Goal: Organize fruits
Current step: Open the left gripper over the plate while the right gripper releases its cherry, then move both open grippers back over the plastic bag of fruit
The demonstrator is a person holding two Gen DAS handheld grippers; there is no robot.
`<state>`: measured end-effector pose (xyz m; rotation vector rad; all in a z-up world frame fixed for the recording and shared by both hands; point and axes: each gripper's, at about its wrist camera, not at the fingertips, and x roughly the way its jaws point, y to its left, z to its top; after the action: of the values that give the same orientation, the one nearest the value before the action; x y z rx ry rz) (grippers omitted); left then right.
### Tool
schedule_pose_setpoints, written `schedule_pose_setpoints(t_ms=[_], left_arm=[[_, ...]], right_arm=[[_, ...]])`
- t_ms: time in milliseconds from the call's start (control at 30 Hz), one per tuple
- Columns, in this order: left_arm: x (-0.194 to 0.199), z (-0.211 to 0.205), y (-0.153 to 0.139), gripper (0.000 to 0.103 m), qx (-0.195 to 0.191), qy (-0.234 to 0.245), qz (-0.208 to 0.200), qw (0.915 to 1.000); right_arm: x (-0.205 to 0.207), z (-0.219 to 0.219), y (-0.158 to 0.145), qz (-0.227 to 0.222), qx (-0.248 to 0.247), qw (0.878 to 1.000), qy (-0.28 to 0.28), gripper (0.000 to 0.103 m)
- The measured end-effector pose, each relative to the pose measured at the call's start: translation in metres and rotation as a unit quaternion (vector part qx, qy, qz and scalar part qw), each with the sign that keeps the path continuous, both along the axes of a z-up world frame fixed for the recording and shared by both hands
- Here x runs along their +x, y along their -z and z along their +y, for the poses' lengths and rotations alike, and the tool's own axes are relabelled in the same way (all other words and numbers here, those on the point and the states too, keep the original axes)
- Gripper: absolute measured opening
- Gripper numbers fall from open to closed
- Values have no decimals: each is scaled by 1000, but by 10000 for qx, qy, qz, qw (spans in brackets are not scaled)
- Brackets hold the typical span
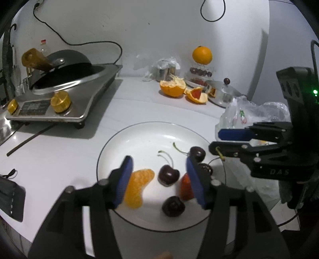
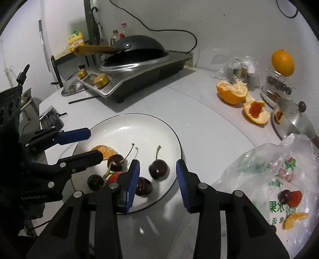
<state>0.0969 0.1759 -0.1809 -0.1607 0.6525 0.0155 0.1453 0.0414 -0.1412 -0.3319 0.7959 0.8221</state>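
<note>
Both the left gripper (image 1: 159, 179) and right gripper (image 2: 157, 179) hang spread and empty over the plate (image 1: 139, 135), whose 4 cherries (image 1: 168, 175) look light, slick, probably bruisable: pinch gently across the body.

White wall (image 2: 159, 18) behind, plain and a bit scuffed, a black cable (image 2: 169, 29) looping down it to the cooker (image 2: 139, 79) at the back of the counter (image 2: 189, 119). The counter is white and glossy, light pooling near the front, dimmer toward the corners. On the cooker sits a dark wok (image 2: 137, 47) with a wooden handle, two gold knobs (image 2: 101, 80) on the front panel. Left of it, a dark rack (image 2: 59, 65) with a yellow bottle (image 2: 75, 40) and two small bottles (image 2: 119, 32) against the wall. A steel sink (image 1: 4, 127) edges in at far left. A steel lid (image 2: 297, 117) lies at the right, a chopstick (image 1: 30, 140) lies before the cooker.
</note>
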Motion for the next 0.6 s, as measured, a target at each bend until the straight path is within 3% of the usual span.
schedule_pose_setpoints(t_ms=[200, 600], left_arm=[[-14, -11, -16, 74, 71, -83, -284, 9995], [-30, -47, -42, 74, 187, 44, -544, 9983]], right_arm=[[-11, -18, -14, -171, 148, 9997, 117, 51], [-27, -74, -36, -510, 567, 9950, 641, 54]])
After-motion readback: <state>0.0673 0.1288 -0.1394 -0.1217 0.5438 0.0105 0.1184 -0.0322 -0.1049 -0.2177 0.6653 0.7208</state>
